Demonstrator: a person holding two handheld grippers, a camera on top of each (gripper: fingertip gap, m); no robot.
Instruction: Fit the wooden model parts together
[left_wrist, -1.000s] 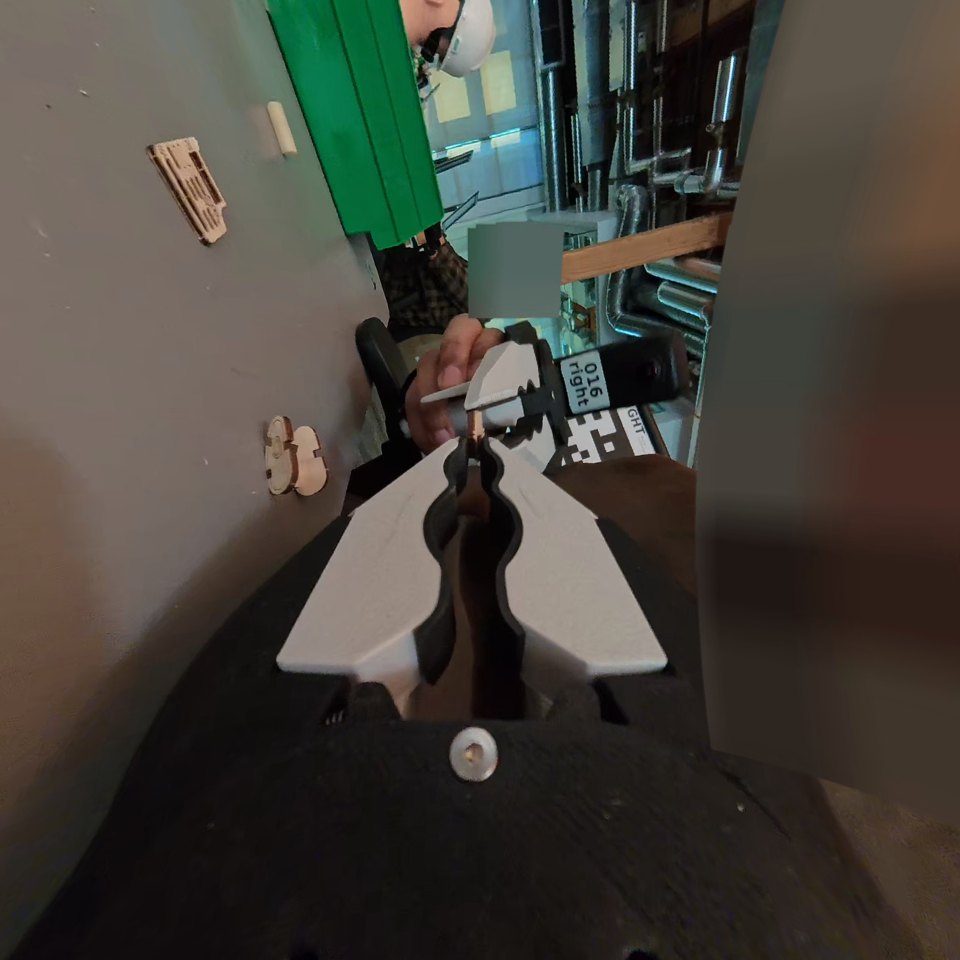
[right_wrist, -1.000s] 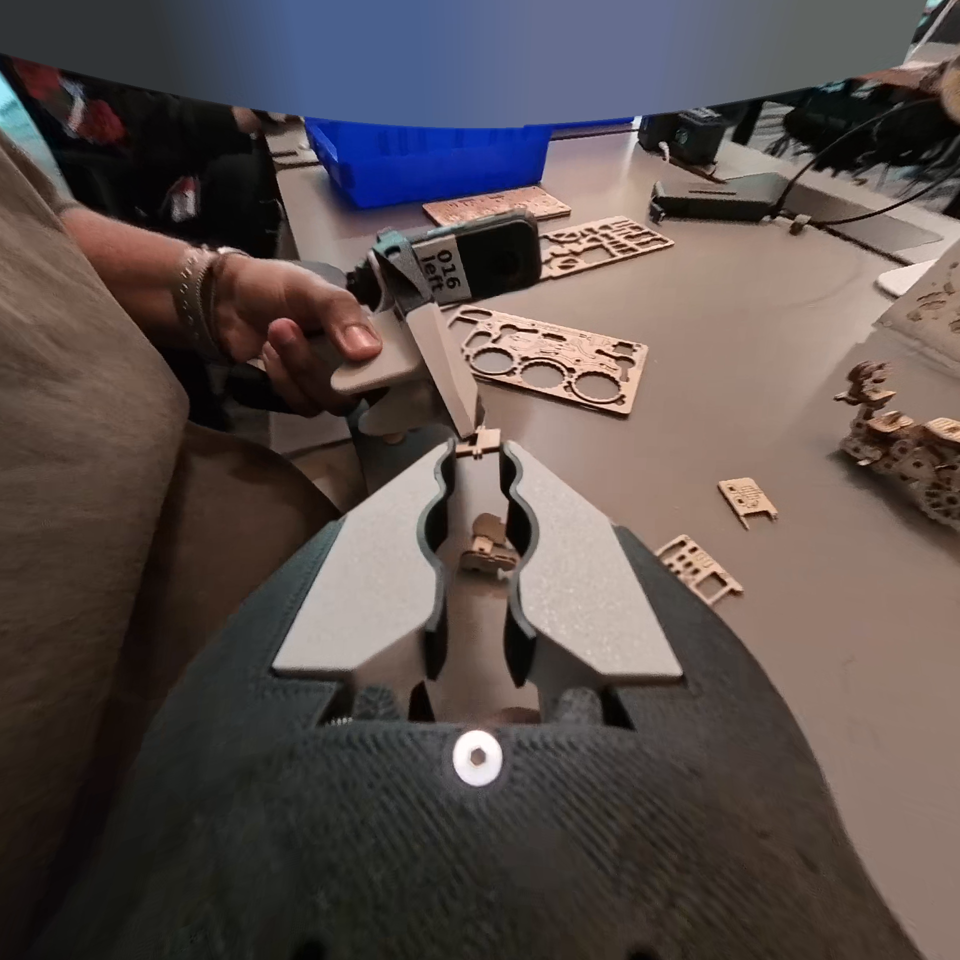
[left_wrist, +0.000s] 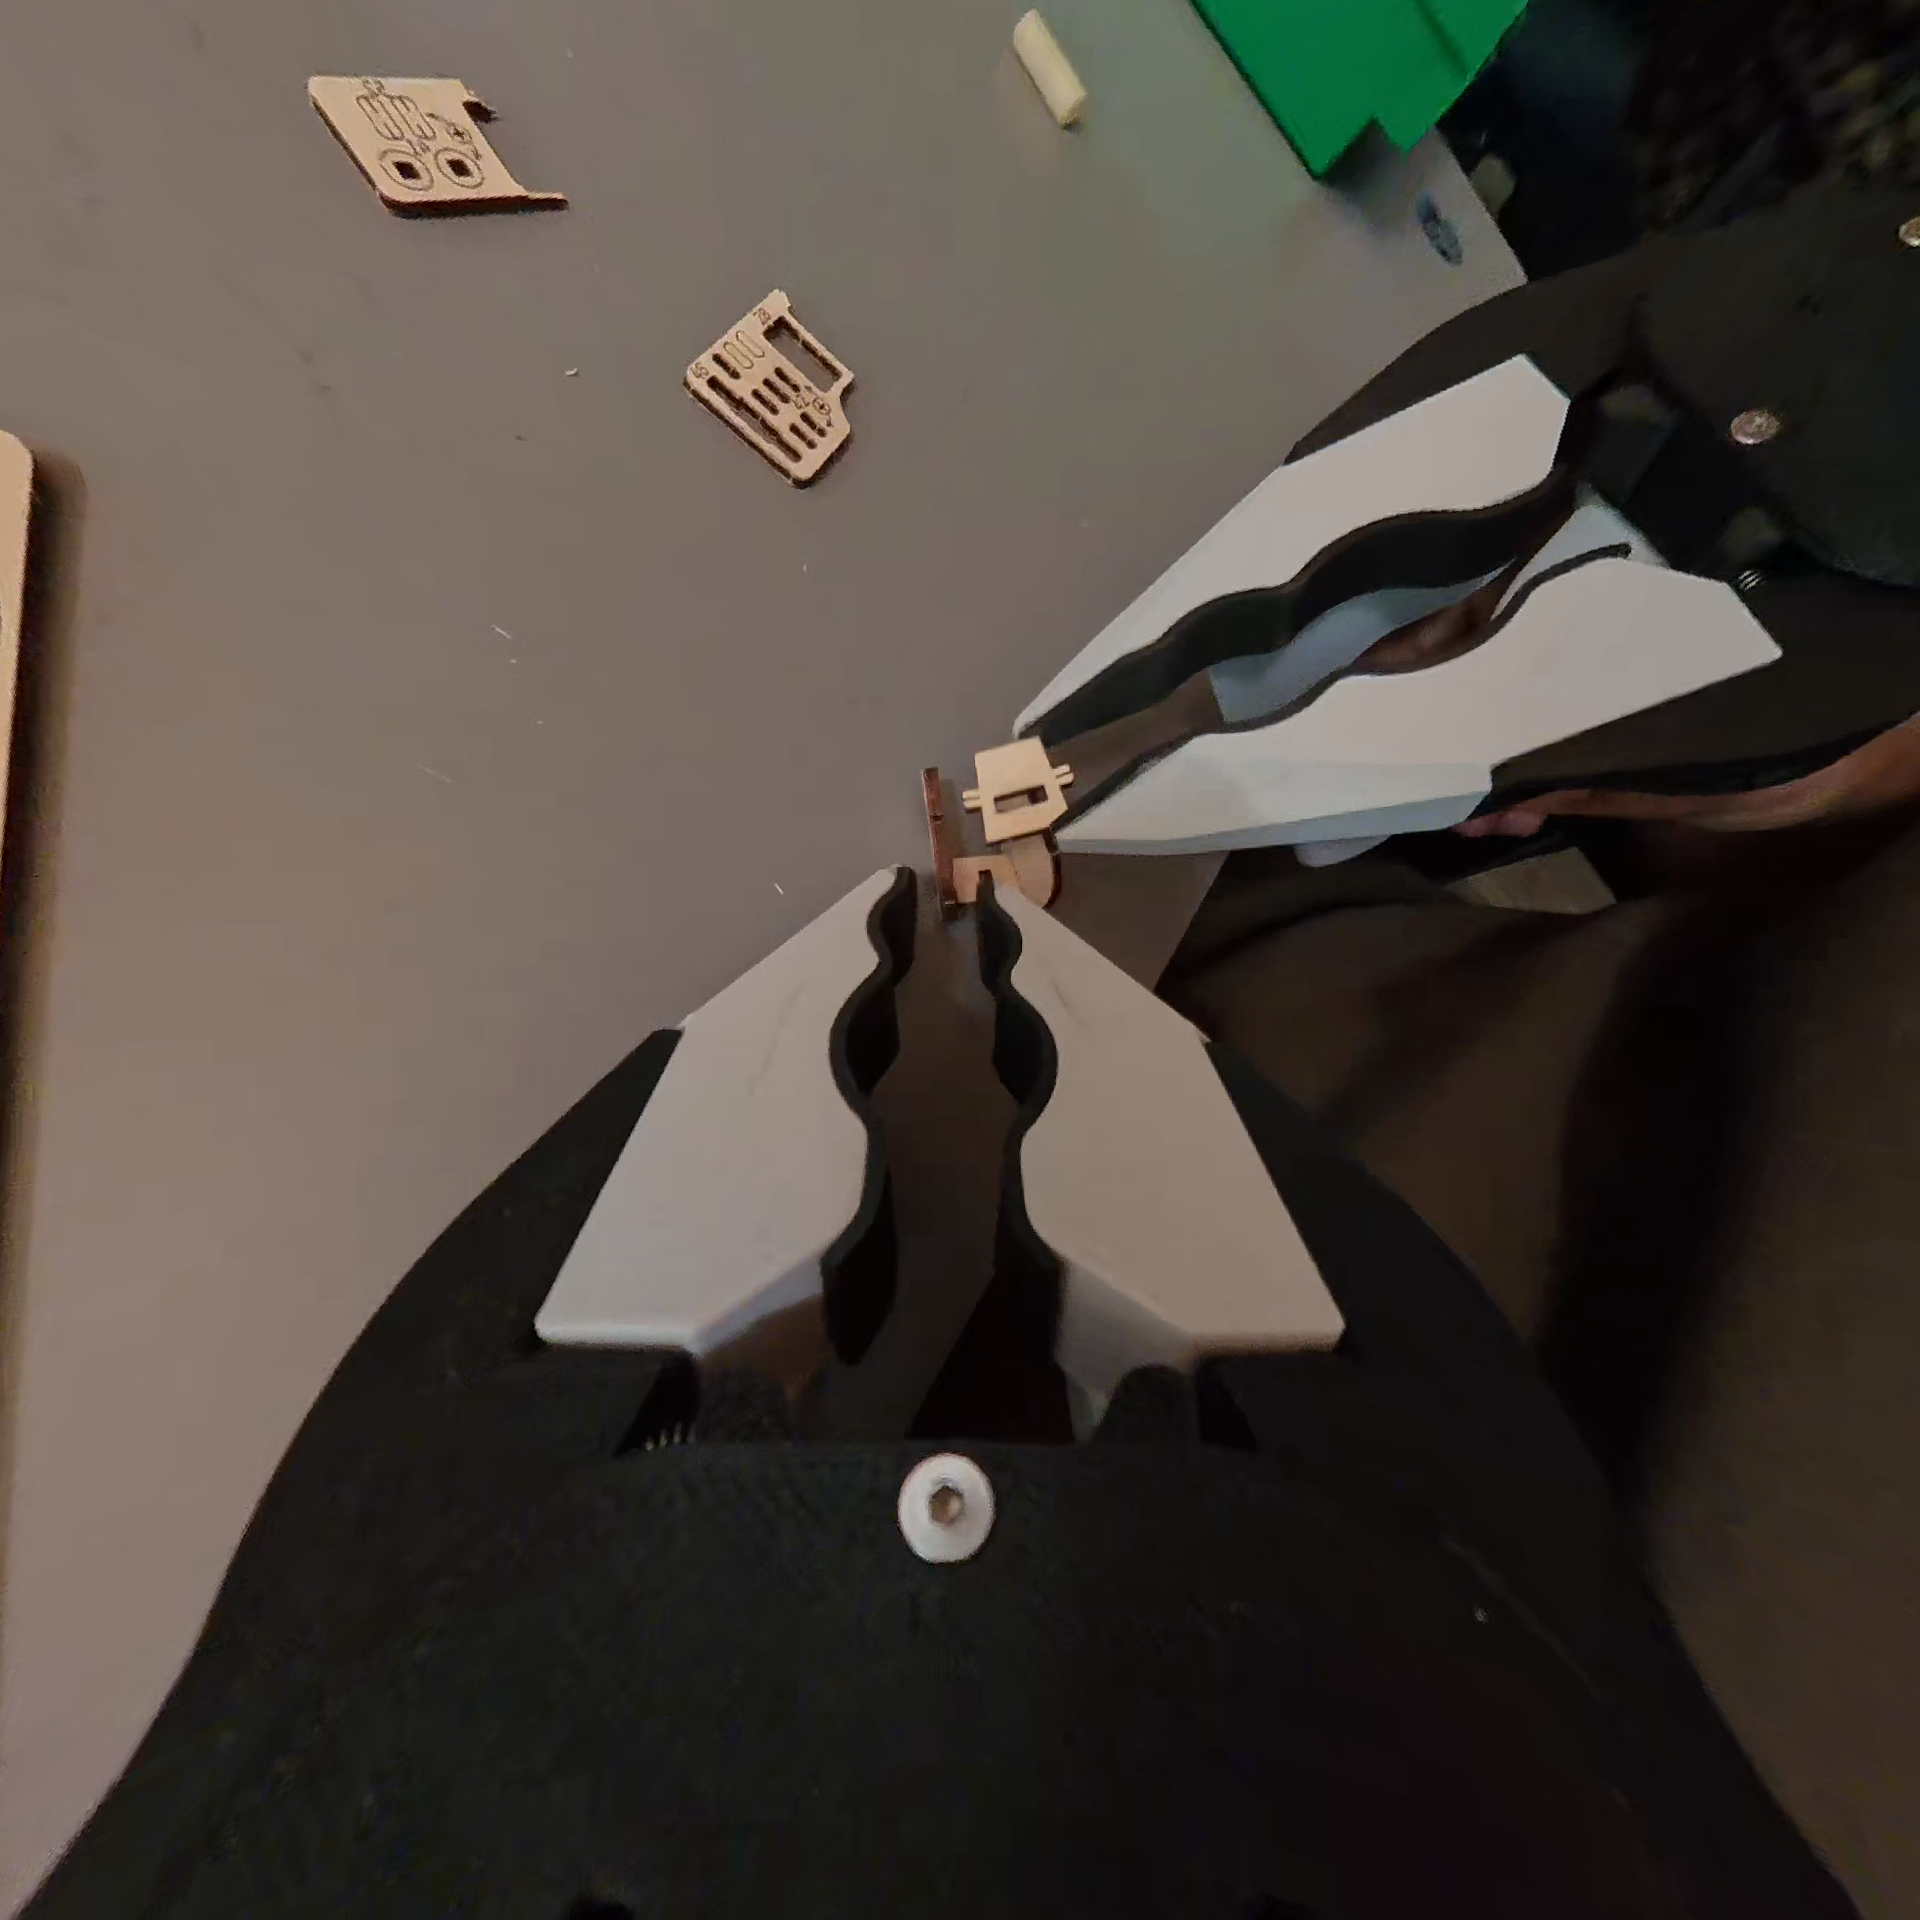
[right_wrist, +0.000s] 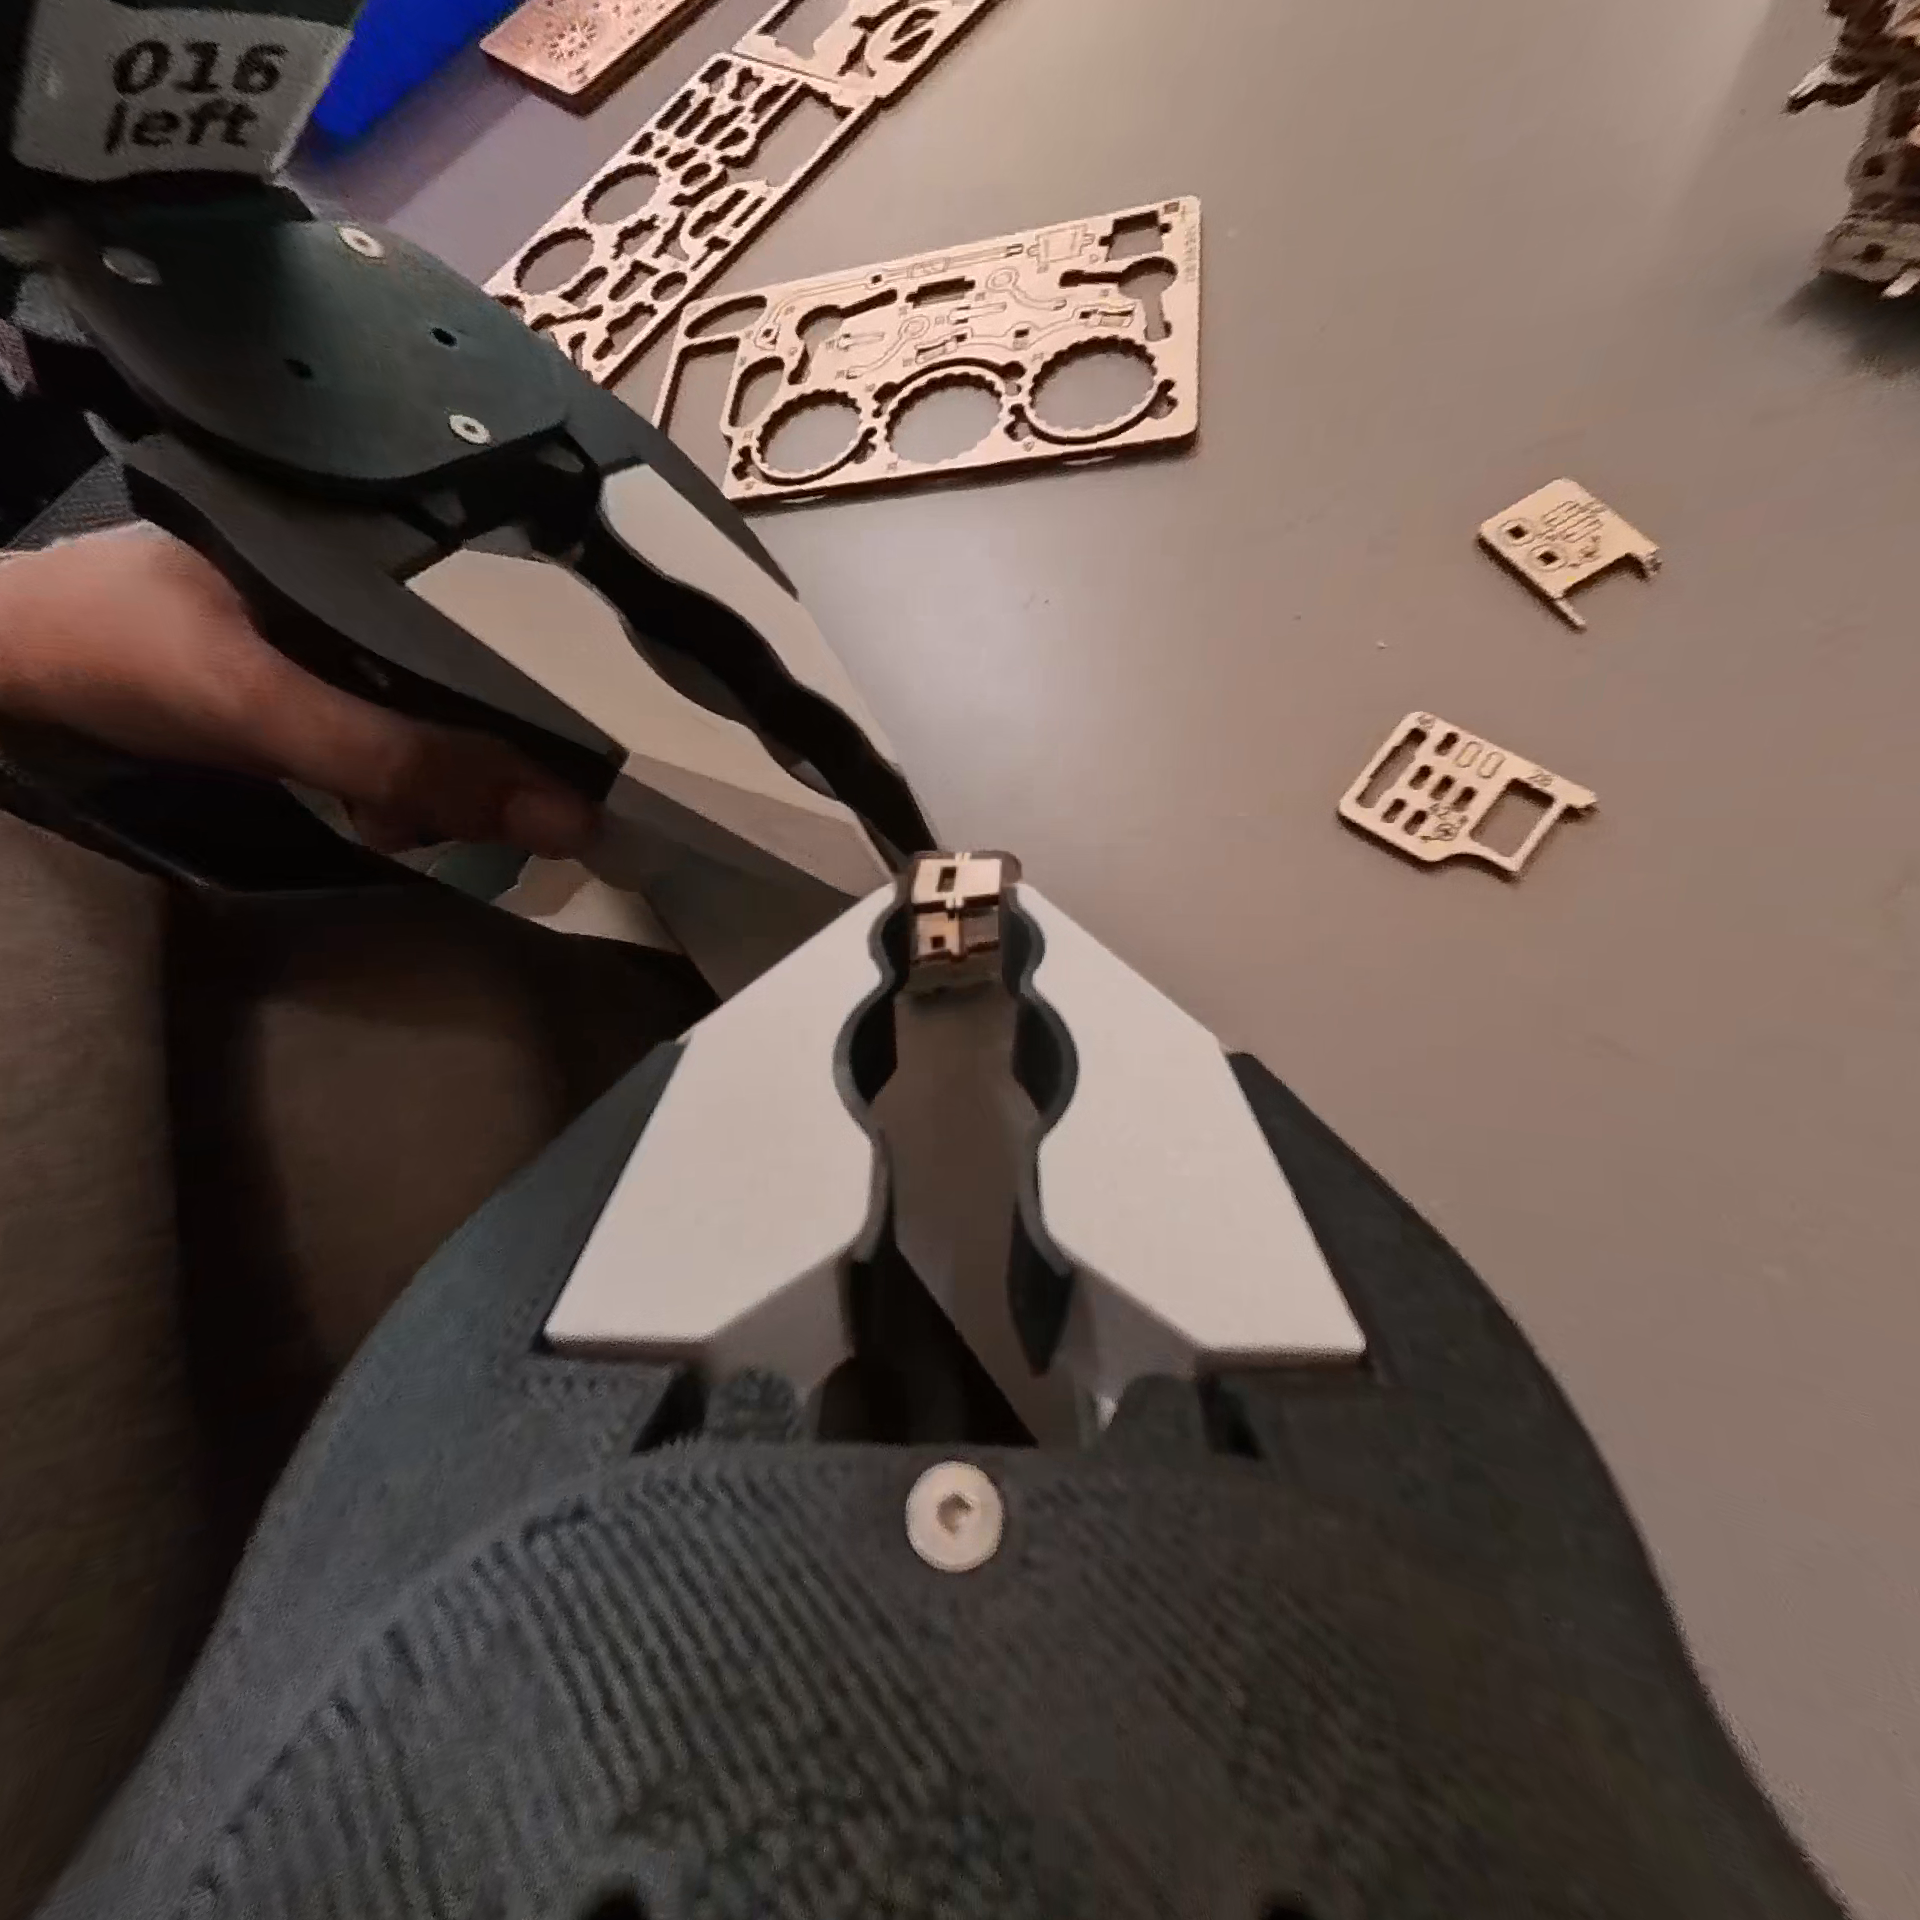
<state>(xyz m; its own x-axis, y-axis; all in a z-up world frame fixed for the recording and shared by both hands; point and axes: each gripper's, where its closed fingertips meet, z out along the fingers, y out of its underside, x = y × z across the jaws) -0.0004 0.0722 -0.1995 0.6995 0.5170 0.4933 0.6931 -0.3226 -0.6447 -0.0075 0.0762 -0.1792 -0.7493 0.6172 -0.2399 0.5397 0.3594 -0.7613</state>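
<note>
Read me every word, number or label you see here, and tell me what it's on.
White label on the left gripper: printed writing, which I won't repeat.
Slotted wooden offcut: tiny engraved marks, too small to read.
Wooden sheet: engraved marks, too small.

We saw bare counter (right_wrist: 1299, 644) between the near edge and two small punched pieces (right_wrist: 1465, 795), which lay right of the tools. Farther off, large cut-out sheets (right_wrist: 966, 353) blocked the way. The left tool (right_wrist: 914, 842) crowded the right tool (right_wrist: 951, 914) tip to tip.
</note>
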